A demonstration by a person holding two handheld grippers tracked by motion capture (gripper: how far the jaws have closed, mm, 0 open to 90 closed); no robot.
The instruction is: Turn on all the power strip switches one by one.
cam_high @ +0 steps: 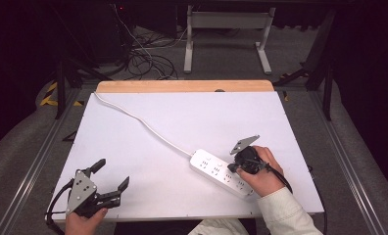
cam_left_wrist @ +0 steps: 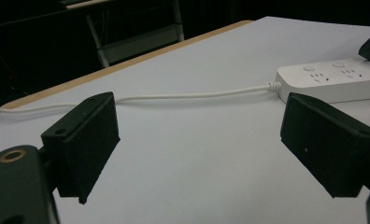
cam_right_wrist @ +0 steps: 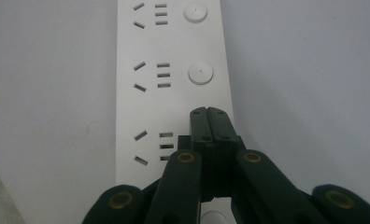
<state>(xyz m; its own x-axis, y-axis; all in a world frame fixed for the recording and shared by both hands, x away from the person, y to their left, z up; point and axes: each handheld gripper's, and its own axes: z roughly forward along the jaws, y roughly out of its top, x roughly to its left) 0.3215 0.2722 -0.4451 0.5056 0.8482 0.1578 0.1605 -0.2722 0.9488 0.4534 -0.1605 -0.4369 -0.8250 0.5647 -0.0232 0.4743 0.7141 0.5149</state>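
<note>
Your right gripper (cam_right_wrist: 208, 114) has its two black jaws pressed flat together, nothing between them, and their joined tips sit over the white power strip (cam_right_wrist: 174, 93) in the row of round buttons, just below the second button (cam_right_wrist: 200, 73). Whether the tips actually press the strip or stand just above it, you cannot tell. In the right gripper view the strip runs straight away from the jaws, with two socket groups and their buttons ahead, one socket group level with the tips and part of another button (cam_right_wrist: 214, 217) showing beneath the linkage. From the high view, your right hand (cam_high: 264, 172) is wrapped around that gripper (cam_high: 233, 168) and rests over the near end of the power strip (cam_high: 214, 170), which lies slantwise on the white table (cam_high: 182, 117), right of centre and near your edge.

Your left gripper (cam_left_wrist: 199, 140) stands wide open, jaws well apart and holding nothing; bare tabletop lies between them. In the high view it (cam_high: 112, 175) sits at the near left corner of the table in your left hand (cam_high: 83, 221), well apart from the strip. The strip's white cord (cam_high: 143, 123) leaves its far end and runs across the table to the far left corner, by the wooden edge (cam_high: 182, 86).
</note>
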